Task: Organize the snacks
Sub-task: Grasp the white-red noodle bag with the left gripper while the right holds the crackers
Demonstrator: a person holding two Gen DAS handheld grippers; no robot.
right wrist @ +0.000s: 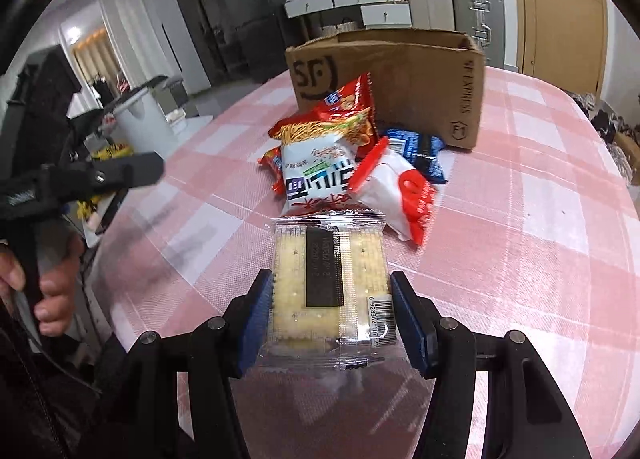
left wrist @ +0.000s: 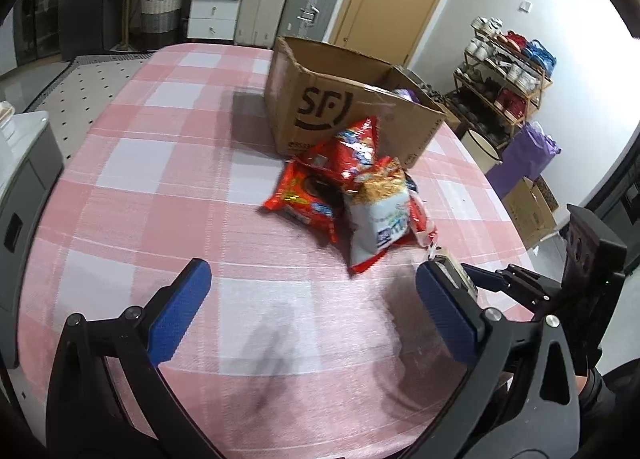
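On the pink checked tablecloth (right wrist: 520,219) we see our right gripper (right wrist: 332,319) clamping a clear-wrapped cracker packet (right wrist: 328,283); our left gripper (left wrist: 312,319) gapes empty.

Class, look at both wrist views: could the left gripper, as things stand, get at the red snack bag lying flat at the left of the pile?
Probably yes. The left gripper is open and empty, with only bare checked tablecloth between it and the red snack bag. The white noodle-snack bag leans beside it, not across the near side.

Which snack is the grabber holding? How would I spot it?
Find the cardboard box on the pink checked table. The right gripper grips a clear cracker packet. Unlike the red and white bags, it shows pale square crackers inside.
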